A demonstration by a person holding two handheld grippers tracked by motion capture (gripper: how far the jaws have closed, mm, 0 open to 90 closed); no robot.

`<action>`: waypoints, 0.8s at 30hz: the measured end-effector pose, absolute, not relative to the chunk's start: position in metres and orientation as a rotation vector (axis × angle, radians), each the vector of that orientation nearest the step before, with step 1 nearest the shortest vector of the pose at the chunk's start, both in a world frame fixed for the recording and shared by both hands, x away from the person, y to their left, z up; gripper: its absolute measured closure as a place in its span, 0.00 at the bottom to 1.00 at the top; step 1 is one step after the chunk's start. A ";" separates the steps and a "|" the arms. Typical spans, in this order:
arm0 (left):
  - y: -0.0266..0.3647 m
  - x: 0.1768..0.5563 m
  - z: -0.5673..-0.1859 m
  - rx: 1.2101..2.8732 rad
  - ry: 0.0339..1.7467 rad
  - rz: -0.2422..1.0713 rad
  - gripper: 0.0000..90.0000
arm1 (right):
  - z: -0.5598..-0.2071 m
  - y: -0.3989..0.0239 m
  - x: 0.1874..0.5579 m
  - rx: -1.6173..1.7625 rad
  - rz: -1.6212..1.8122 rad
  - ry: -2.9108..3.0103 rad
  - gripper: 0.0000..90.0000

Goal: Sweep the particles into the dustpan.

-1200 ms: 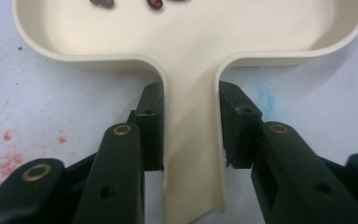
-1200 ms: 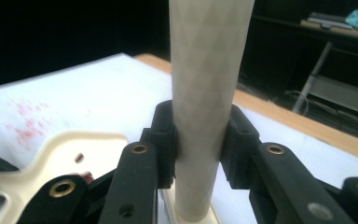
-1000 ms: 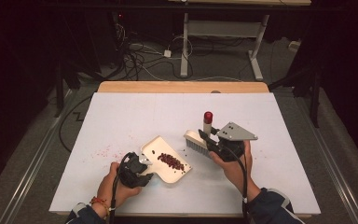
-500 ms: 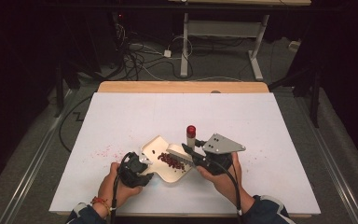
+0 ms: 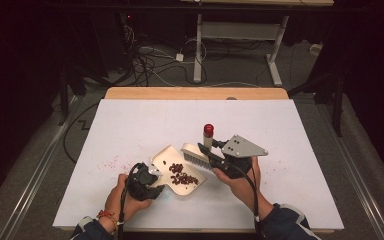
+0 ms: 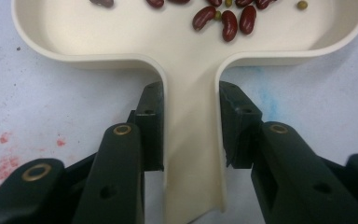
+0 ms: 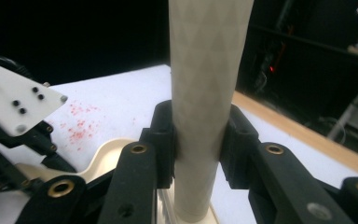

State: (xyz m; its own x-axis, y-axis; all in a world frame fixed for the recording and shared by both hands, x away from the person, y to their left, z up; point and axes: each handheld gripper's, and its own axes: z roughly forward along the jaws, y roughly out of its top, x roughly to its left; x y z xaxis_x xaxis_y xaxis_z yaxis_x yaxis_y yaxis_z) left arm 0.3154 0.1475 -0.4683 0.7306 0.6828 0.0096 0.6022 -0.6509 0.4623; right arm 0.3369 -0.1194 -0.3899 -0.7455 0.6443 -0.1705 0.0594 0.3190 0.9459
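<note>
The left gripper [image 6: 190, 126] clamps the dustpan [image 6: 191, 51] handle between its jaws, with red beans [image 6: 228, 21] lying in the pan just ahead. The right gripper [image 7: 198, 140] is closed on the brush [image 7: 205, 84] handle; from above, the bristles [image 5: 196, 157] sit at the pan's far edge, with red specks [image 5: 111, 162] left of it on the table [image 5: 300, 125]
</note>
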 end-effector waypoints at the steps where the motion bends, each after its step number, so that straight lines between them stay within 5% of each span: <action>1: 0.148 0.316 -0.468 2.499 0.978 0.253 0.71 | -0.391 -0.116 0.341 0.616 1.441 2.045 0.78; 11: 0.153 0.317 -0.467 2.479 0.970 0.237 0.71 | -0.404 -0.075 0.375 0.517 1.467 2.101 0.78; 24: 0.153 0.319 -0.468 2.478 0.977 0.220 0.71 | -0.412 -0.058 0.347 0.452 1.527 2.156 0.78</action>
State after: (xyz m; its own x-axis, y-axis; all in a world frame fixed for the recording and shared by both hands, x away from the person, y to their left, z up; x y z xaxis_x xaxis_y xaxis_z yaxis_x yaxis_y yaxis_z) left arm 0.3186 0.1529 -0.4680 0.7346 0.6782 -0.0210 0.6039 -0.6393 0.4760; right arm 0.3465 -0.0579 -0.4123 -0.8415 0.5108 -0.1761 0.0036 0.3312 0.9436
